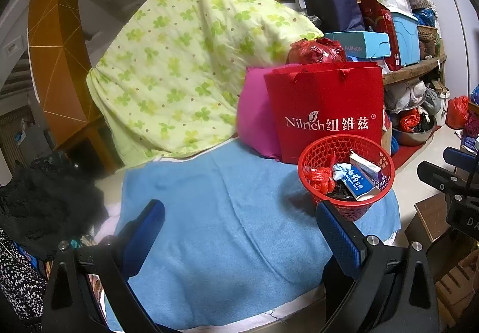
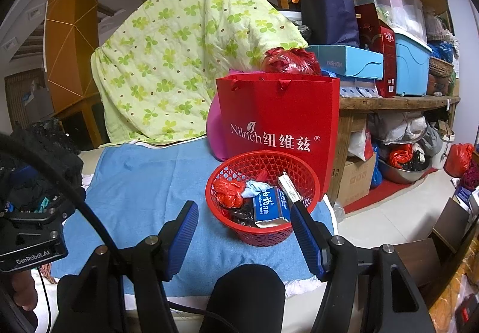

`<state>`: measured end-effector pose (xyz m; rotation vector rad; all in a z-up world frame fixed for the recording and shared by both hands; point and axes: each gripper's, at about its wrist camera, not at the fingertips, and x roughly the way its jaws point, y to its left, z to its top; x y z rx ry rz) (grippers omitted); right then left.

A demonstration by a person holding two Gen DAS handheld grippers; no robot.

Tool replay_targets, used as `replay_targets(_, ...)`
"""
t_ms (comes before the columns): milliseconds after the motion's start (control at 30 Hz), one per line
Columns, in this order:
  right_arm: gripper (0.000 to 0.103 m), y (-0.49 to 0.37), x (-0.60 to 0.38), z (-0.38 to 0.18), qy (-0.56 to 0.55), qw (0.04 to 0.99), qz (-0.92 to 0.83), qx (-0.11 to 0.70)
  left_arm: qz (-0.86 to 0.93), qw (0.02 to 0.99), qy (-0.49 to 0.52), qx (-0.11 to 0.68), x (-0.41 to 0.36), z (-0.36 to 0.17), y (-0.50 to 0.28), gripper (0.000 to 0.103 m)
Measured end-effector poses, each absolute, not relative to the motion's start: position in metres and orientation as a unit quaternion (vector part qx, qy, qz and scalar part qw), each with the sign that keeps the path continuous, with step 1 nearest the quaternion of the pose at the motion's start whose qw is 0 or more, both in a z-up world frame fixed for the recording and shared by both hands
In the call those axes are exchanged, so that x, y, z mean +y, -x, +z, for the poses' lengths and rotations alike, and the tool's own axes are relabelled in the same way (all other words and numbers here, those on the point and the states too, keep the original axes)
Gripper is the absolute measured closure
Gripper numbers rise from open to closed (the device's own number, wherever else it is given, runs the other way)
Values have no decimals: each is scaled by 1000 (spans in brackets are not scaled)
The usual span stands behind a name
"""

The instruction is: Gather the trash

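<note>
A red plastic basket (image 1: 317,153) (image 2: 239,165) stands on the blue cloth (image 1: 227,213) (image 2: 140,183) at its right end. It holds trash: a blue box (image 1: 357,180) (image 2: 271,204), a red plastic wad (image 1: 320,178) (image 2: 227,193), a pale blue scrap (image 2: 253,187), a white carton (image 1: 368,166) (image 2: 289,184) and black plastic. My left gripper (image 1: 239,228) is open and empty above the bare cloth, left of the basket. My right gripper (image 2: 244,228) is open and empty, just in front of the basket.
A red Nilrich paper bag (image 1: 326,111) (image 2: 278,120) and a pink cushion (image 1: 254,114) stand behind the basket. A green patterned quilt (image 1: 185,57) (image 2: 179,57) drapes behind. Crowded shelves (image 2: 398,99) stand to the right. Dark clothes (image 1: 45,198) lie to the left.
</note>
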<state>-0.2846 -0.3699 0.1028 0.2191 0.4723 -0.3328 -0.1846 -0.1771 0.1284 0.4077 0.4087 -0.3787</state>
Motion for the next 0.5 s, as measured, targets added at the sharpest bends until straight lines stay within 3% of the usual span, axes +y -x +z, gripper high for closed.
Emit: replay_targets(500, 35, 281, -373, 97, -110, 951, -166, 238, -187, 939, -203, 205, -173, 124, 184, 3)
